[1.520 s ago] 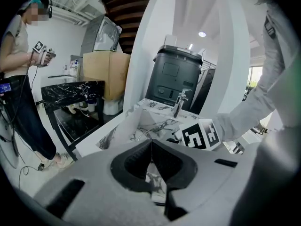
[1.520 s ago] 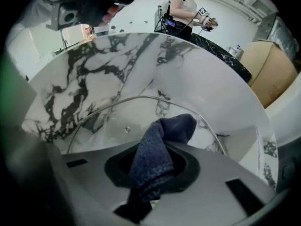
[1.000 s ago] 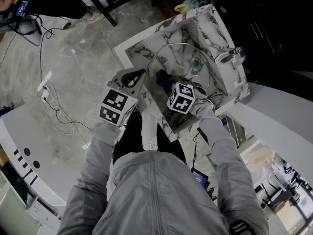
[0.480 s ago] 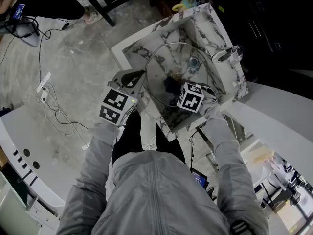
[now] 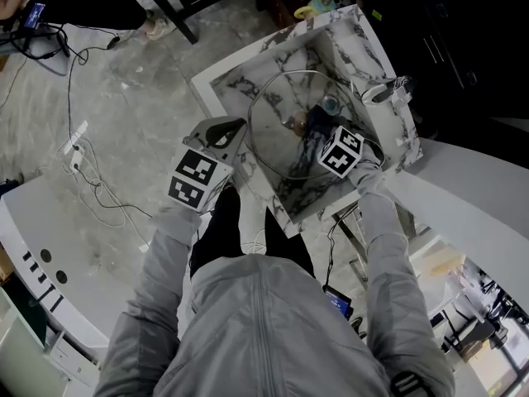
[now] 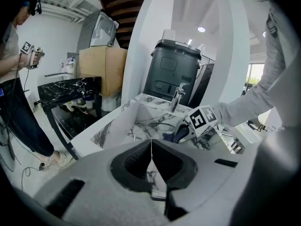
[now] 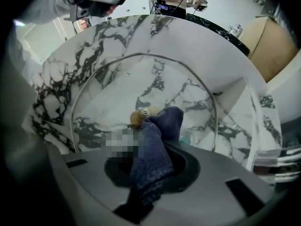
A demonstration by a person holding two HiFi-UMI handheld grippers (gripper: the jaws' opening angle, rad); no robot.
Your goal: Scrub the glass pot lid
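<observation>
Round glass pot lid with the thin metal rim is sitting at a tilt inside the white, black-veined marble sink, so it's between the two sets of fingers. Going from the left: left gripper is parked at the sink's left wall, and the lid's rim is just past its fingertips. In its own view the fingers are pressed together at the tips, and I can't make out anything caught between them, just marble showing through the gap lower down. Moving right, the right gripper is down in the sink over the lid. Its fingers are pinching a dark blue cloth, which bunches up out of the front. The cloth's end is touching the lid's small tan knob with the metal screw, right ahead of those fingertips. Further right, beyond the right fingers, a chrome faucet sits on the sink's edge
</observation>
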